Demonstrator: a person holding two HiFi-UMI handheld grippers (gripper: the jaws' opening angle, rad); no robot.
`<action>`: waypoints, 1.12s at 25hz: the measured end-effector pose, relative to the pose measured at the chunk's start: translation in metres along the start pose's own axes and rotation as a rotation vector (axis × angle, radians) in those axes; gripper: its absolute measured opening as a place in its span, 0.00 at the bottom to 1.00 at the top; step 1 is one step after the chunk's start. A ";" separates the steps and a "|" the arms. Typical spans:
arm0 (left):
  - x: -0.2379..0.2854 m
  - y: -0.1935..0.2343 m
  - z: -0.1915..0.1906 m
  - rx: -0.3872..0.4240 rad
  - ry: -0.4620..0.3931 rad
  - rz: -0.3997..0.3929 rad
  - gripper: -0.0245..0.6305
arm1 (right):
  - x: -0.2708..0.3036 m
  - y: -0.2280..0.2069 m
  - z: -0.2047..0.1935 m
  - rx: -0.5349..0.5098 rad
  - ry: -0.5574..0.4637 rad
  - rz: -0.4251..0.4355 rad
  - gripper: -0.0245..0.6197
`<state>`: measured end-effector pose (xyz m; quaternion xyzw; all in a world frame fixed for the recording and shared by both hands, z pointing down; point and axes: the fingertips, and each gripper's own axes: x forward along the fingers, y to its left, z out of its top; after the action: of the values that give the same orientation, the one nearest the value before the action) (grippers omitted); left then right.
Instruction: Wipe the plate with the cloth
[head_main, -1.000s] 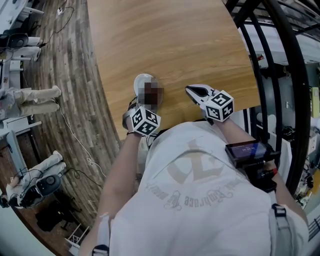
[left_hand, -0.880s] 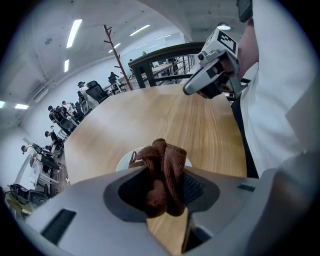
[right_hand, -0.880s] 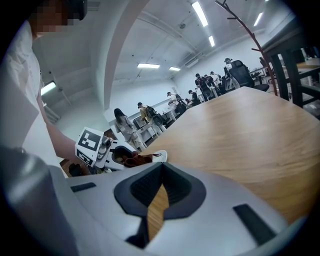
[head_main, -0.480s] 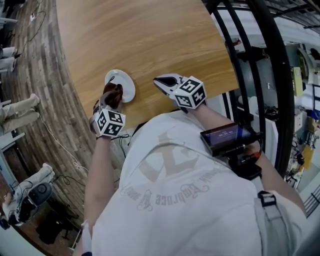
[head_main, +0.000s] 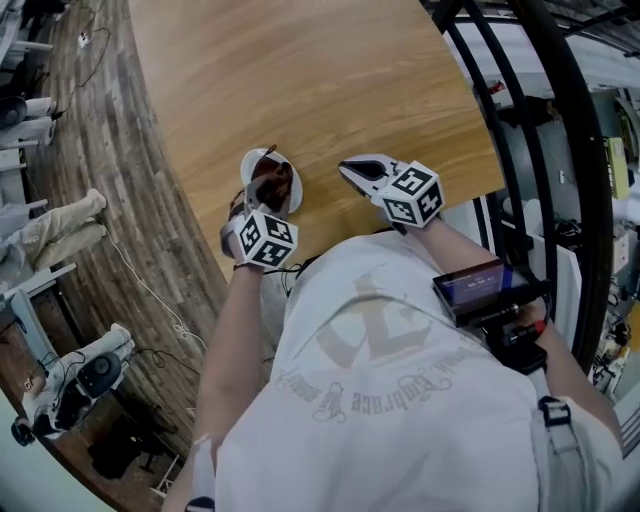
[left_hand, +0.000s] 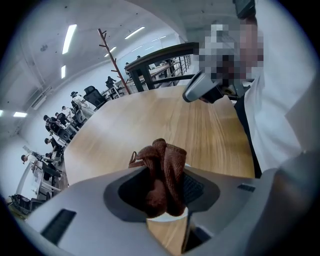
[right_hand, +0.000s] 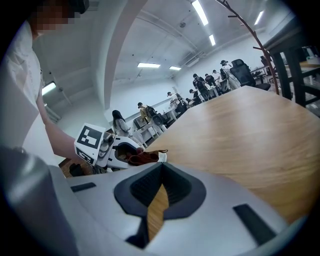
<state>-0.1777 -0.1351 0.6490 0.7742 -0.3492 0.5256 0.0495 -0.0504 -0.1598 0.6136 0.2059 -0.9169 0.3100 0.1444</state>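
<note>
**Plate (head_main: 250, 163) under the clamped cloth (head_main: 273, 183)**

Sits centre-left in the head view, near the curved edge of the wooden table (head_main: 320, 80), directly beneath the tips of the left gripper (head_main: 262, 203). Lies just left of the right gripper (head_main: 358, 170), apart from it.

Looks small, round and white, with only its upper-left rim bare. Carries a bunched, reddish-brown cloth over the rest.

Grips that cloth between the left jaws, with thick folds bulging up and out past them and a thin loop at the left side. Holds the right jaws almost together, with nothing between them but a slit of wood grain.

Shows, at lower centre of the left gripper view, only as a pale sliver below the cloth. Appears tiny left of centre in the right gripper view. Cannot tell whether the cloth presses on the plate or hangs just above it.
</note>
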 end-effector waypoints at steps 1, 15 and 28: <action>0.004 -0.002 0.006 0.008 -0.007 -0.004 0.30 | -0.004 -0.003 -0.002 0.003 -0.003 -0.008 0.06; 0.003 0.012 -0.014 0.029 0.049 0.010 0.30 | -0.006 -0.010 0.000 0.019 -0.024 -0.031 0.06; -0.006 0.030 -0.037 -0.003 0.092 0.067 0.30 | -0.004 -0.007 -0.002 0.030 -0.009 -0.027 0.06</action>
<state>-0.2256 -0.1384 0.6512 0.7368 -0.3733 0.5615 0.0493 -0.0435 -0.1620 0.6173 0.2218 -0.9100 0.3207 0.1412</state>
